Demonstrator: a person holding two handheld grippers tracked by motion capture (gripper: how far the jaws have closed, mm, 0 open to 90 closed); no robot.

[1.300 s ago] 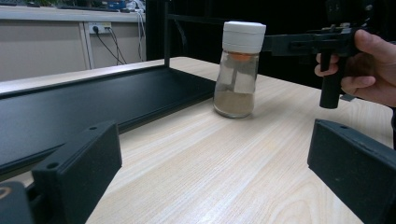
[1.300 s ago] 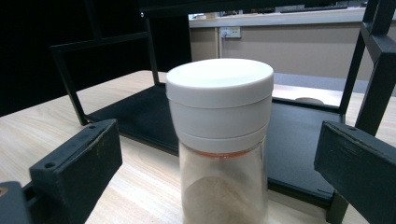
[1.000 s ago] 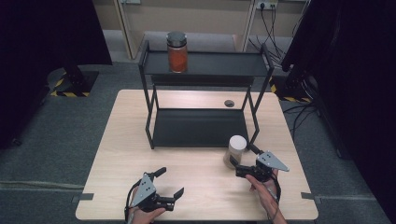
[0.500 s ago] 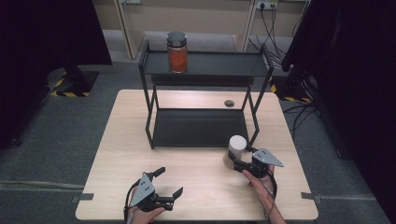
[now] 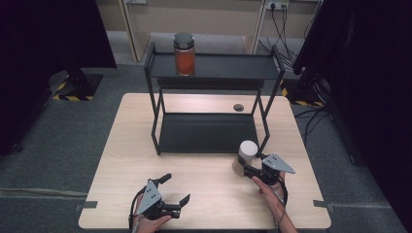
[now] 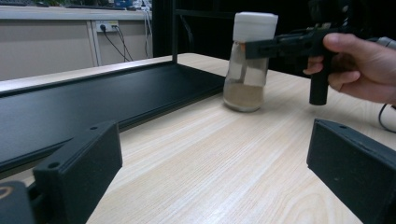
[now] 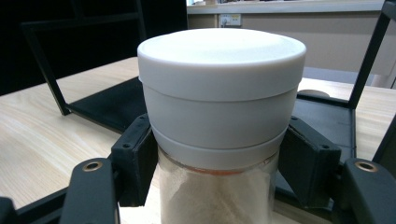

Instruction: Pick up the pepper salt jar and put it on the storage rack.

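Now the right gripper has its jaws closed on the neck of the white-lidded jar, just under the lid; in the right gripper view the pads press the glass on both sides of the jar. Compared with a second ago, the gripper has moved in from about 4 o'clock of the jar and the grip is made. The jar stands upright on the table, touching the wood, just off the front right leg of the black shelf. The left gripper rests wide open and holds nothing, at roughly 7 o'clock from the jar. An orange-filled jar sits on the shelf's top tier. Judgement: grasp done, lift comes next, probably onto the shelf.
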